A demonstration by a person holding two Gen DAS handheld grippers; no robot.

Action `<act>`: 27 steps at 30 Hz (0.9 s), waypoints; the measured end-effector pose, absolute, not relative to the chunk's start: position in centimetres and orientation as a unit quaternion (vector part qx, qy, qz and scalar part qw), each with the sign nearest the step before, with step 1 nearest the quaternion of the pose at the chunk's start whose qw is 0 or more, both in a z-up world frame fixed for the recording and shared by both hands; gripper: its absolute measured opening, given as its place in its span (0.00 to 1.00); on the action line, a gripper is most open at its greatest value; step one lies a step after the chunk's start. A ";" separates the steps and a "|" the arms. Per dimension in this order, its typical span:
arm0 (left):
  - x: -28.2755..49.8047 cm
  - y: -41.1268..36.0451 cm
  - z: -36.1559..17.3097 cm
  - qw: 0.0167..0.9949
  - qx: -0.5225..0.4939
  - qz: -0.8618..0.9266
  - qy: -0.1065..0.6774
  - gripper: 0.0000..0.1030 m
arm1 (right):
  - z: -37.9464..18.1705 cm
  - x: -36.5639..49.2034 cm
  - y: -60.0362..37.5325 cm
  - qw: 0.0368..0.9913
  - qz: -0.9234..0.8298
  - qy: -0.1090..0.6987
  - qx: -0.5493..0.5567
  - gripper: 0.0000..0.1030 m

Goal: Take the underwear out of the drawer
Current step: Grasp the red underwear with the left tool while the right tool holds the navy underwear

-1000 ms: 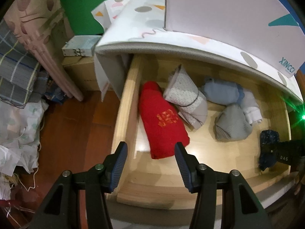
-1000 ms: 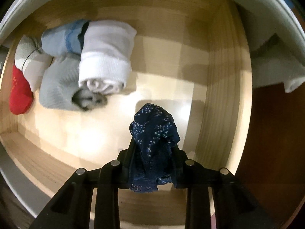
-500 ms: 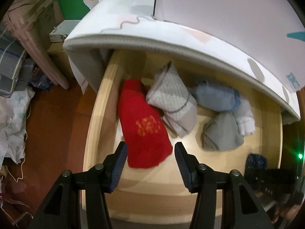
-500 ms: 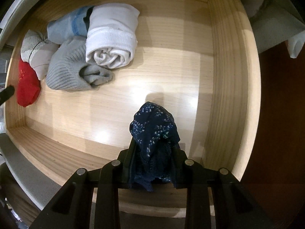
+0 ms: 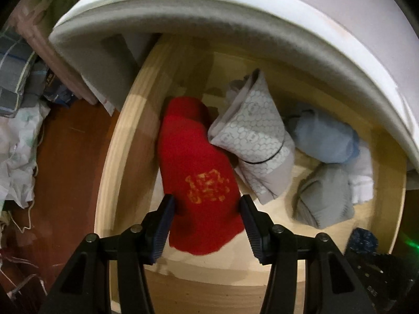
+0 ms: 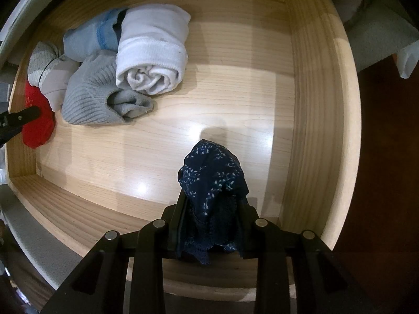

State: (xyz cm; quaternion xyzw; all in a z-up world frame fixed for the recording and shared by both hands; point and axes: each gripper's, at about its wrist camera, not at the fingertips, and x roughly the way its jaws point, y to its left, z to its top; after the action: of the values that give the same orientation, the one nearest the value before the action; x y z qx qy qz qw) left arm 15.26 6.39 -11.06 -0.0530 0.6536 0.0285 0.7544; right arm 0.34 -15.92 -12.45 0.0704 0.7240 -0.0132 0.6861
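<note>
In the left wrist view, the left gripper (image 5: 207, 209) is holding its fingers spread around the red rolled underwear with a gold print (image 5: 199, 175), lying at the light wooden drawer (image 5: 115, 157)'s nine o'clock side. A patterned grey-white bundle (image 5: 256, 144) is leaning on it at two o'clock. Since half a second ago, the fingers have come down around the roll.

In the right wrist view, the right gripper (image 6: 212, 209) is pinching the navy floral underwear (image 6: 212, 183) above the drawer floor; white (image 6: 154, 49) and grey ribbed rolls (image 6: 91, 96) are lying at ten o'clock. The drawer is looking closer than before.
</note>
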 end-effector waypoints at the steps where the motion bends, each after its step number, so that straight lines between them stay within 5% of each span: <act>1: 15.5 6.3 -11.2 0.752 -0.049 0.031 0.656 0.51 | -12.5 0.4 -16.0 0.686 -0.013 0.724 0.071 0.27; 11: 16.8 5.2 -12.4 0.737 -0.024 0.031 0.675 0.54 | -12.0 0.7 -16.0 0.687 -0.005 0.723 0.071 0.28; 15: 16.5 5.1 -12.4 0.739 -0.011 0.022 0.673 0.43 | -11.9 0.8 -16.0 0.687 -0.005 0.723 0.071 0.28; 27: 14.2 4.7 -11.8 0.721 0.013 -0.011 0.692 0.35 | -11.5 0.8 -16.0 0.686 -0.008 0.724 0.069 0.28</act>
State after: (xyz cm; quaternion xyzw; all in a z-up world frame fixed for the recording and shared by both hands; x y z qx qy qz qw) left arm 14.19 4.71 -11.80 0.0132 0.6923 -0.0110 0.7214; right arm 0.79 -16.00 -11.48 0.0688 0.7241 -0.0081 0.6862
